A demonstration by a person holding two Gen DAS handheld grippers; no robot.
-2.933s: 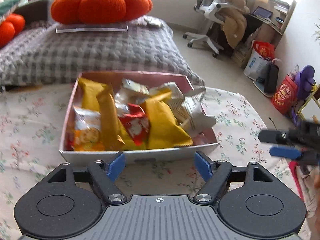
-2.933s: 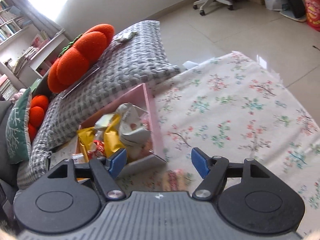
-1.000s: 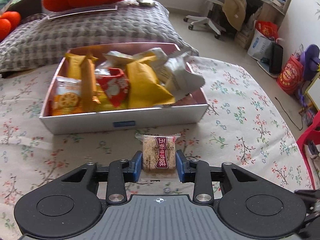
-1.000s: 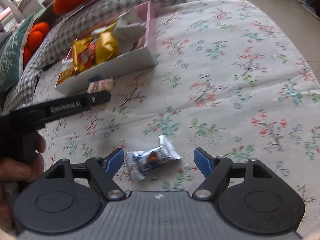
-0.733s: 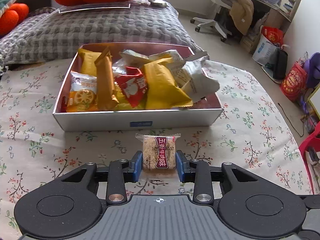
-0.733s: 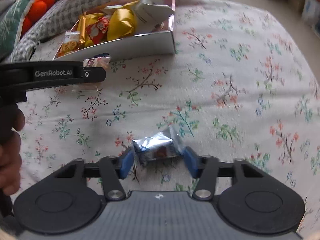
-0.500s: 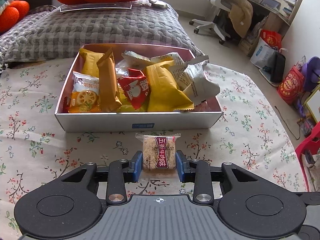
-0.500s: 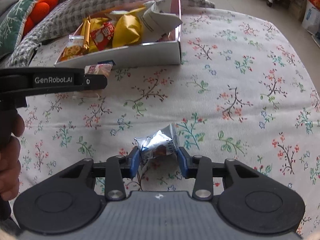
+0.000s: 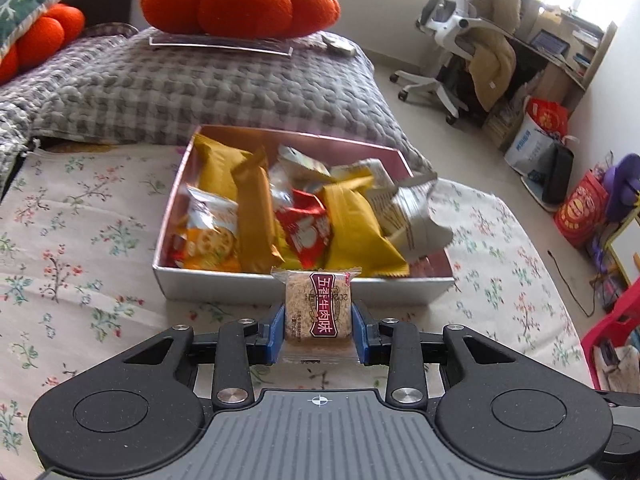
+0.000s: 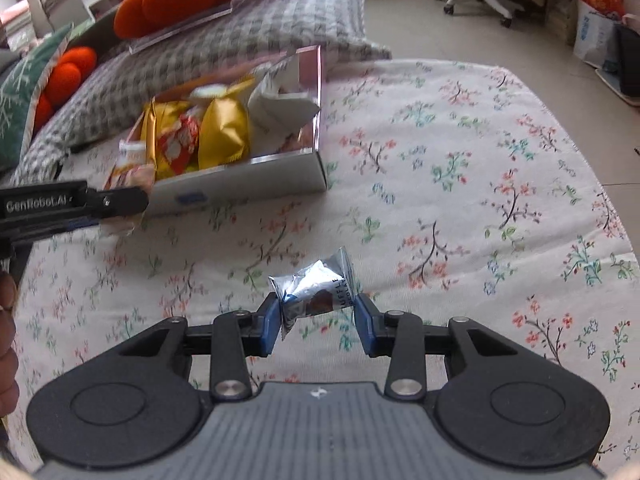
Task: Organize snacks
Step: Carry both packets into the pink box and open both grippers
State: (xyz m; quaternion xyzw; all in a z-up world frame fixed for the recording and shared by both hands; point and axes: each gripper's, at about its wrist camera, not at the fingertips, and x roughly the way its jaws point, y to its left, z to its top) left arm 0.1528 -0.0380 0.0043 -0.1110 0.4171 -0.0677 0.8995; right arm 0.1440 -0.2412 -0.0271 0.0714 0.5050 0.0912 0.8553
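Note:
An open snack box (image 9: 304, 290) with pink inner walls sits on the floral cloth, packed with several yellow, red and silver packets. My left gripper (image 9: 318, 334) is shut on a square cereal-bar packet (image 9: 318, 306) with a dark red label, held just in front of the box's near wall. In the right wrist view my right gripper (image 10: 317, 324) is shut on a crinkled silver candy wrapper (image 10: 316, 290), lifted above the cloth. The box (image 10: 240, 188) lies up and left of it, and the left gripper's black finger (image 10: 76, 202) reaches in from the left edge.
A grey checked cushion (image 9: 200, 84) with an orange pumpkin pillow (image 9: 240, 2) lies behind the box. A hand (image 10: 6, 340) shows at the left edge of the right wrist view. An office chair (image 9: 452, 40) and bags (image 9: 580, 208) stand on the floor to the right.
My right gripper closed on the silver wrapper and lifted it off the cloth. My left gripper carried the cereal-bar packet closer to the box's front wall.

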